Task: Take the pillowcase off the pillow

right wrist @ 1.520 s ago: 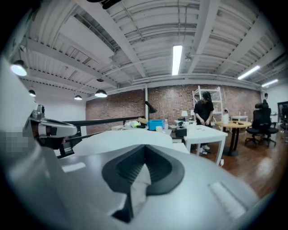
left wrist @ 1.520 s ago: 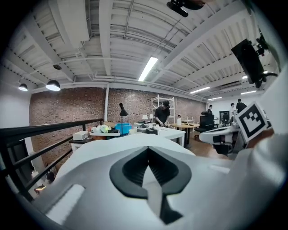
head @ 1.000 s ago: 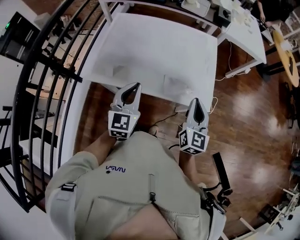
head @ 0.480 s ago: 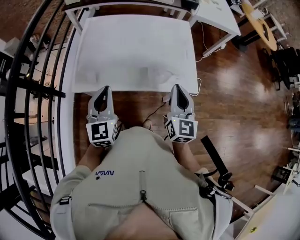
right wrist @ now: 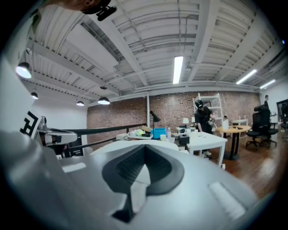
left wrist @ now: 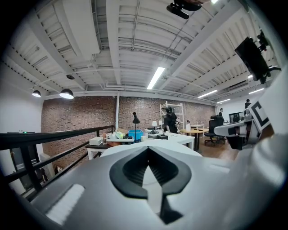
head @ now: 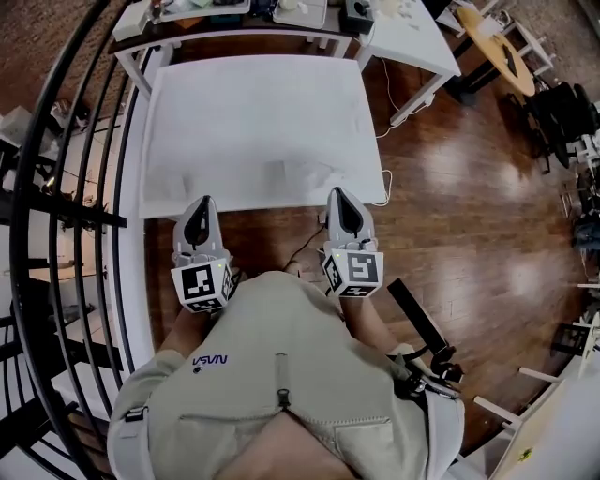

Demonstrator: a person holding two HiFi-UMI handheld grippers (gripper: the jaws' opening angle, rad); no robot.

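A white cloth-covered surface point(head: 253, 122) with faint creases near its front edge lies on the table ahead of me; I cannot tell pillow from pillowcase. Both grippers hover side by side just short of that front edge, over the wooden floor and held level. My left gripper point(head: 199, 210) is shut with nothing in it, and my right gripper point(head: 342, 197) is shut and empty too. In the left gripper view the closed jaws of the left gripper point(left wrist: 147, 152) point across the white surface point(left wrist: 153, 148). The right gripper view shows the right gripper point(right wrist: 145, 149) the same way.
A black railing point(head: 56, 187) runs along the left. Desks with clutter point(head: 234, 9) stand behind the table, and a white desk point(head: 412, 28) and a round wooden table point(head: 497, 37) at the right. A cable point(head: 389, 122) trails on the floor. A person point(right wrist: 202, 117) stands far off.
The table now sits square to the head view. Both grippers have shifted left in the picture and stay shut and empty by the table's front edge.
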